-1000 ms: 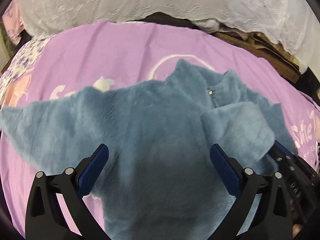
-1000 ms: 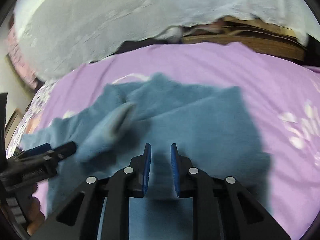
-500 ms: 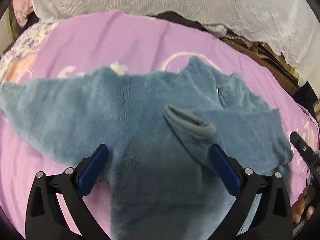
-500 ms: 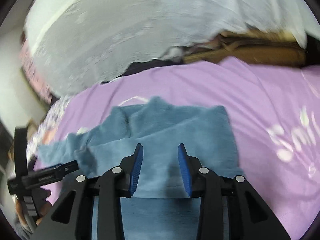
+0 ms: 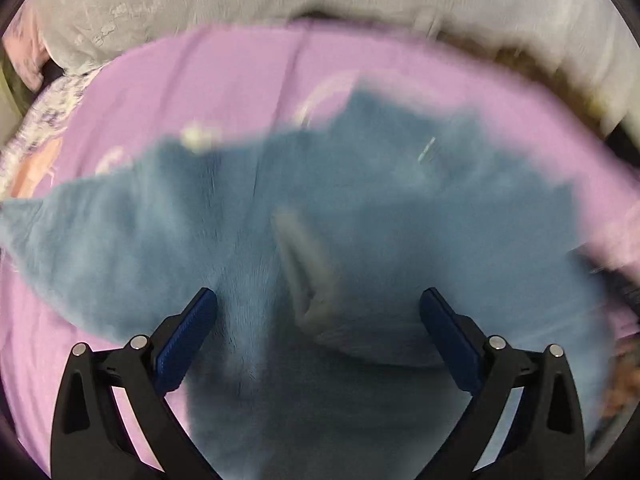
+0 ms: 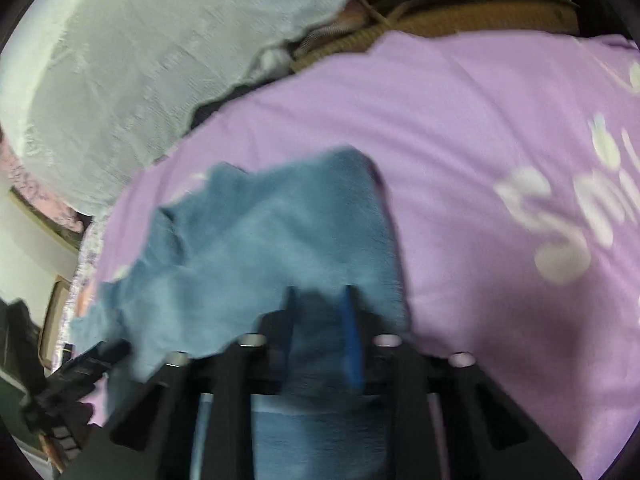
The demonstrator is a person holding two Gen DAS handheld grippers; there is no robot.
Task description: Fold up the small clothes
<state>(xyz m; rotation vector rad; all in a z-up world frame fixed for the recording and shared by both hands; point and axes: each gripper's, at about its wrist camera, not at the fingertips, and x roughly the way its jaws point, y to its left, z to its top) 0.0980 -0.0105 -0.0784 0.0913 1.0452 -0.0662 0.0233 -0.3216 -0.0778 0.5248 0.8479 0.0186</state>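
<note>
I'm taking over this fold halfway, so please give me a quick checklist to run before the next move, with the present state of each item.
1. Left gripper open, nothing between its fingers: ok.
2. Right gripper grip state: cannot tell, blurred, fingers narrowly apart.
3. Right sleeve cuff folded onto the blue fleece top: ok.
4. Left sleeve folded in: not ok, it lies spread out.
5. Top lies wholly on the purple sheet: cannot tell, lower hem out of view.

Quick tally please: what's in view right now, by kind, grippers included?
Grippers: 2, the left gripper wide open, the right gripper blurred
Garments: 1, a blue fleece top with one sleeve folded across it
Bed covers: 1, a purple sheet under the top
White lace cloths: 1, the white lace cloth at the far edge
Total: 5
</note>
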